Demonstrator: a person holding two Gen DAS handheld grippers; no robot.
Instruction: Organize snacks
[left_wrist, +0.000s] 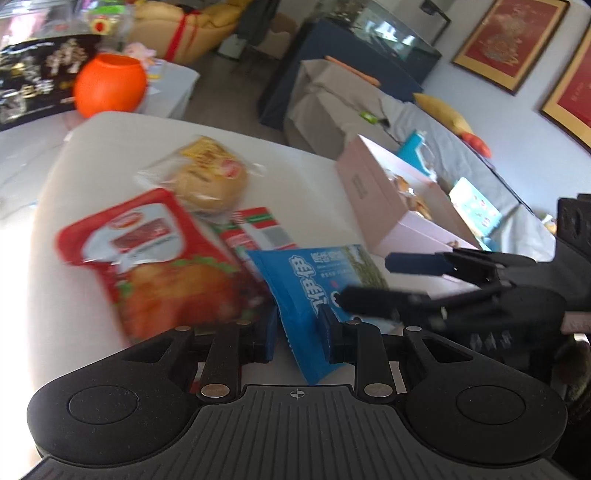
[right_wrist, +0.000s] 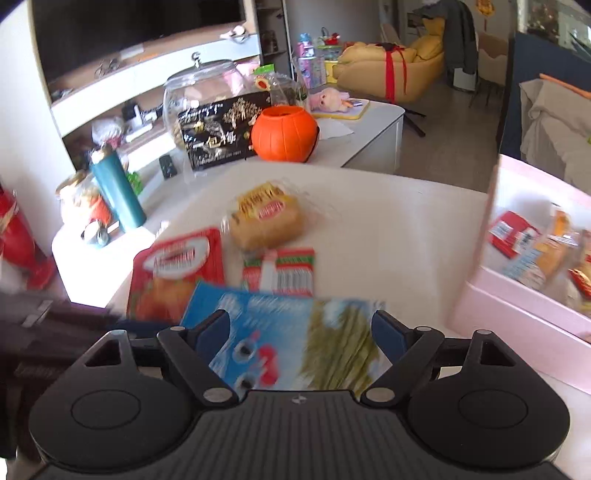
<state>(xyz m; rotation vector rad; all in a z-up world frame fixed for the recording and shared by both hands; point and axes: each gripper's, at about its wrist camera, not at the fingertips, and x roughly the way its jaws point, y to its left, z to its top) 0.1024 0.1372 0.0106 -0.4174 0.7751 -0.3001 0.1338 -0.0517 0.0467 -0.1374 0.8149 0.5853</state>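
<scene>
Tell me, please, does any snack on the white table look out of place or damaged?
Nothing looks damaged or spilled. The left gripper holds the blue packet on edge rather than flat. The red pouch, bun and striped packet lie loosely overlapped, still outside the pink box.

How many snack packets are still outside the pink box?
4: the blue packet in the left gripper, the red pouch, the bun, and the red-green packet on the table. Others may be hidden.
</scene>
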